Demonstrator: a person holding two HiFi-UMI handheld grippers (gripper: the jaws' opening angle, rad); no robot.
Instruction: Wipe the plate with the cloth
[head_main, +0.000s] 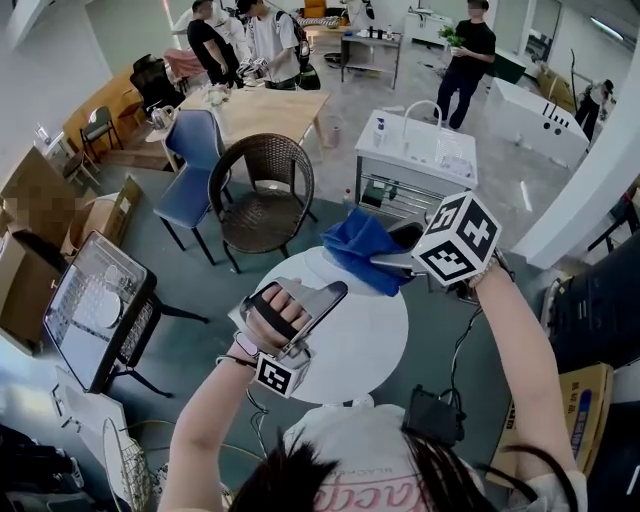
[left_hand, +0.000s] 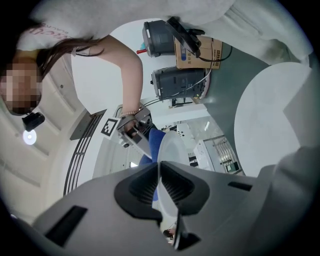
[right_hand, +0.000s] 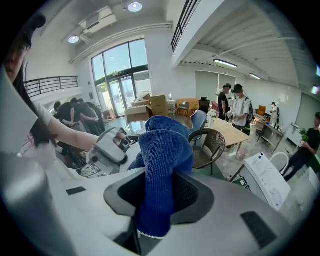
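Head view: the round white table (head_main: 370, 350) sits below both of your hands. Left gripper view: the white plate (left_hand: 172, 150) stands edge-on, and your left gripper (left_hand: 159, 187) has its jaws clamped on the rim. The blue cloth (right_hand: 165, 150) is bunched up. Your right gripper (right_hand: 160, 197) pinches it between its jaws, and it sticks out past the tips. In the left gripper view the cloth lies just beside the plate's left face; contact cannot be confirmed. The two grippers are near each other above the table.
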